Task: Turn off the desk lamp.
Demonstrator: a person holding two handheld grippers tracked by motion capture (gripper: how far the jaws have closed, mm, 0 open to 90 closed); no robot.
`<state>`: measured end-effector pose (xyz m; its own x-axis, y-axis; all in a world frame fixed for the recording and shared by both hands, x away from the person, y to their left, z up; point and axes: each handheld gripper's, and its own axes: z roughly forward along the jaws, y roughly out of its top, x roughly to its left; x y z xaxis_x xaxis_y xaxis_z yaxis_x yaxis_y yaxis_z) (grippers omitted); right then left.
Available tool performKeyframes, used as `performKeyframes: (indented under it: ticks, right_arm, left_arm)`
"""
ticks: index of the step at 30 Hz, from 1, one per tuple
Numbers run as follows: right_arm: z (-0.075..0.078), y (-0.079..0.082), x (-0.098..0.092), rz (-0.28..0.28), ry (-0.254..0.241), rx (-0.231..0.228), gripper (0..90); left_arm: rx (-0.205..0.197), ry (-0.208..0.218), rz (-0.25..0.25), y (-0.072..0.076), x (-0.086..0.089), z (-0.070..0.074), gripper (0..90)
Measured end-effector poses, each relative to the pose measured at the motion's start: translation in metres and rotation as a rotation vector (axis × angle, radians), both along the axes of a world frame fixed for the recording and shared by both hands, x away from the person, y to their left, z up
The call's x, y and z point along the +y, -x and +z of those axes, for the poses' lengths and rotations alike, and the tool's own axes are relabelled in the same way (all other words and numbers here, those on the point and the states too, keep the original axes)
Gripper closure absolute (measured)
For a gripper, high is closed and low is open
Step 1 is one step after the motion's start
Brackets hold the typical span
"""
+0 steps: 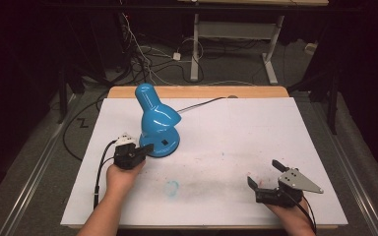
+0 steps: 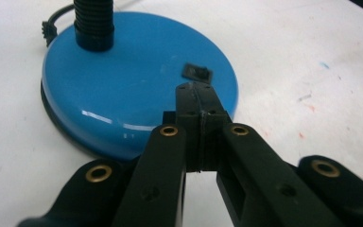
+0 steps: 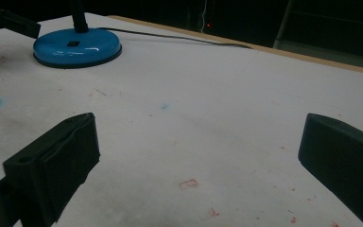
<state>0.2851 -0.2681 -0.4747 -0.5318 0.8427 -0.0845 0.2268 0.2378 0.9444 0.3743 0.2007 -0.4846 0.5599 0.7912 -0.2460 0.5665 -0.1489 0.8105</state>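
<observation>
A glossy blue desk lamp [image 1: 156, 118] stands on the white table top [image 1: 226, 132], its round base [image 2: 123, 85] close in front of my left gripper. My left gripper [image 2: 196, 92] is shut with nothing between its jaws. Its tips hover over the base's rim, just short of a small black switch [image 2: 197, 72]; I cannot tell whether they touch the base. The black ribbed neck [image 2: 93, 23] rises from the base. My right gripper [image 1: 263, 172] is open and empty near the table's front right; its fingers [image 3: 56, 161] stand wide apart above bare table.
The lamp's black cable [image 1: 202, 104] runs from the base toward the table's far edge. A faint blue smear [image 1: 172, 187] marks the table near the front. Beyond the wooden back edge [image 1: 197, 91] lie floor cables and a desk frame.
</observation>
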Motion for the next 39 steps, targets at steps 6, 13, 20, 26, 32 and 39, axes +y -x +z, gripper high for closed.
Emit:
performKeyframes:
  ticks: [6,13,20,26,32,39]
  right_arm:
    - [0.001,0.001,0.0,-0.005,-0.006,-0.002,0.3]
    - [0.001,0.001,0.0,-0.004,-0.005,-0.002,0.3]
    - [0.0,0.002,0.002,0.0,0.001,-0.002,0.3]
    - [0.001,0.002,0.002,-0.002,0.001,-0.005,0.3]
    - [0.001,0.002,0.002,-0.003,0.003,-0.005,0.3]
    - [0.001,0.003,0.001,-0.004,0.004,-0.005,0.3]
  left_arm:
    - [-0.005,-0.034,-0.012,0.022,0.004,0.002,88.2]
    - [-0.043,-0.034,-0.031,0.056,0.015,0.009,88.2]
    - [-0.063,-0.038,-0.033,0.079,0.02,0.005,88.1]
    - [-0.071,-0.06,-0.052,0.082,0.016,0.003,88.0]
    - [-0.068,-0.086,-0.044,0.079,0.017,0.0,73.5]
    - [-0.069,-0.097,-0.038,0.078,0.018,0.0,41.2]
